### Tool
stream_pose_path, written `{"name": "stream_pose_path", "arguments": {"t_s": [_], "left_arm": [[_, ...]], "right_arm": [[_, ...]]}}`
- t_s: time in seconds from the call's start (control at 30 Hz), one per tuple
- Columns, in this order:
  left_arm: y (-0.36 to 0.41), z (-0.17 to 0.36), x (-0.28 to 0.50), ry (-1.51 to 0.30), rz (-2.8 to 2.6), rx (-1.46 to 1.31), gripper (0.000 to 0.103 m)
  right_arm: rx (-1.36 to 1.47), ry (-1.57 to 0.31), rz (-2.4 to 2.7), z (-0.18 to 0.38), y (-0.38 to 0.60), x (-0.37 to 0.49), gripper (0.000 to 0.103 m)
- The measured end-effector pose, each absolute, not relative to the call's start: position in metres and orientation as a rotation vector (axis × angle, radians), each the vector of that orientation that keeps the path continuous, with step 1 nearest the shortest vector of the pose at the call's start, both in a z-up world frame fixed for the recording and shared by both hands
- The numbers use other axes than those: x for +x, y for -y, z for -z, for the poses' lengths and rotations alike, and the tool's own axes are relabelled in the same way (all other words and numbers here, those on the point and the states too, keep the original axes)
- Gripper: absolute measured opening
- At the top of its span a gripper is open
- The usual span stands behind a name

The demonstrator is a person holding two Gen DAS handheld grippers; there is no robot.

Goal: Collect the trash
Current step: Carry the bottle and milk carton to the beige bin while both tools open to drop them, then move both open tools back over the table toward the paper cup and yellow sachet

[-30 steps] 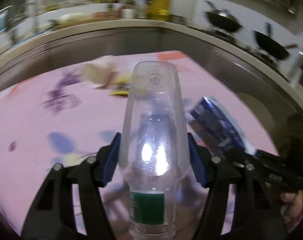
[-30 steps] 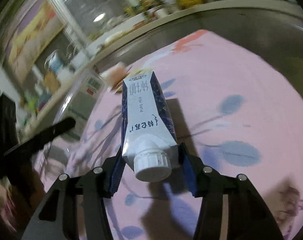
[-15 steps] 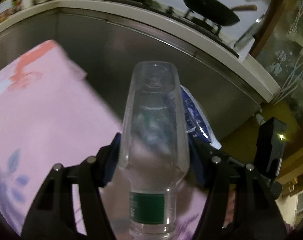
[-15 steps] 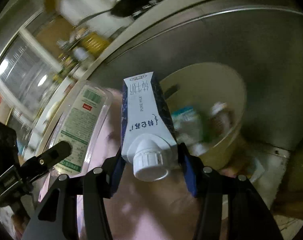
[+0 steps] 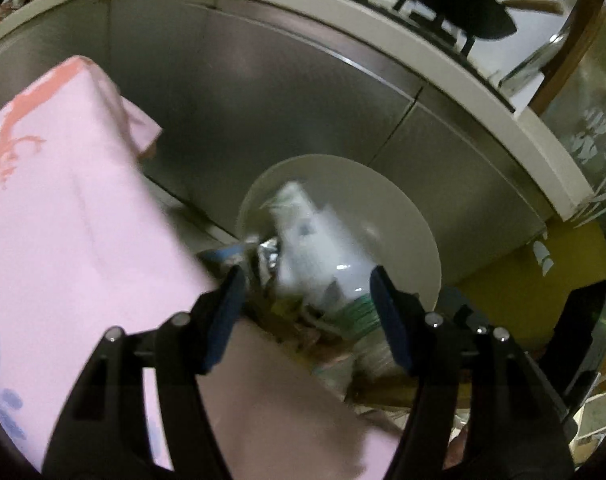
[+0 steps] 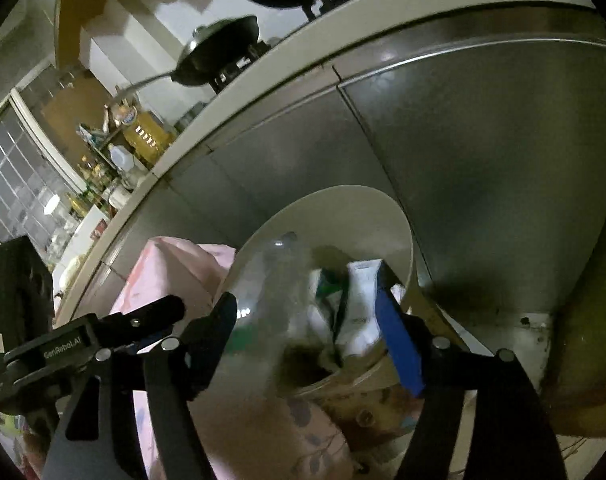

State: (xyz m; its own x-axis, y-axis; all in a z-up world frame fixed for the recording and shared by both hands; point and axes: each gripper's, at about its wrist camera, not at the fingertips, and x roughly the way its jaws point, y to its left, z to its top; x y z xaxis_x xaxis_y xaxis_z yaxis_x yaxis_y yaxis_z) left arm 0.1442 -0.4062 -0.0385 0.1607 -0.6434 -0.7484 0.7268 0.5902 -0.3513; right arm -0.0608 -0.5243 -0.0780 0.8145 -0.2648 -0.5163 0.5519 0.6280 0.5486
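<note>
Both tongs had let go since half a second before: left gripper [image 5: 305,300] and right gripper [image 6: 307,320] gaped empty, bottle [image 6: 271,300] and carton [image 6: 361,300] inside the bin [image 6: 403,232].

The cabinet fronts [image 6: 483,152] looked brushed metal, dully glossy; the bin [image 5: 403,216] smooth matt plastic. The tablecloth [image 5: 63,200] was soft pink cloth; the bottle [image 6: 271,300] clear plastic.

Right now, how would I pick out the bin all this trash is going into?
Find the long steel cabinet front under the white countertop. On the floor against it, beside the pink tablecloth's corner, stands the bin: round, cream-coloured, open-topped. Nothing else nearby holds a clear bottle and cartons.
</note>
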Motion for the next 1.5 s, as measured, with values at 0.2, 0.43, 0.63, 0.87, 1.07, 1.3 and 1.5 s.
{"name": "stream_pose_path", "arguments": {"t_s": [0.2, 0.43, 0.63, 0.87, 1.07, 1.3, 1.5], "left_arm": [[0.337, 0.029, 0.127, -0.983, 0.957, 0.021, 0.062], [0.266, 0.032, 0.096, -0.916, 0.829, 0.061, 0.062], [0.21, 0.025, 0.084, -0.854, 0.718, 0.066, 0.062], [0.163, 0.014, 0.078, -0.805, 0.607, 0.045, 0.062], [0.15, 0.011, 0.066, -0.77, 0.572, 0.055, 0.062], [0.143, 0.013, 0.059, -0.763, 0.56, 0.064, 0.062], [0.14, 0.011, 0.057, -0.745, 0.547, 0.075, 0.062]], "right_arm": [[0.743, -0.417, 0.461, 0.076, 0.481, -0.08, 0.069], [0.711, -0.462, 0.395, 0.07, 0.435, -0.08, 0.069], [0.678, -0.463, 0.348, 0.058, 0.401, -0.082, 0.069], [0.645, -0.452, 0.302, 0.043, 0.369, -0.084, 0.069], [0.62, -0.437, 0.29, 0.036, 0.351, -0.092, 0.069], [0.609, -0.437, 0.296, 0.034, 0.341, -0.097, 0.069], [0.611, -0.439, 0.293, 0.035, 0.337, -0.099, 0.069]]}}
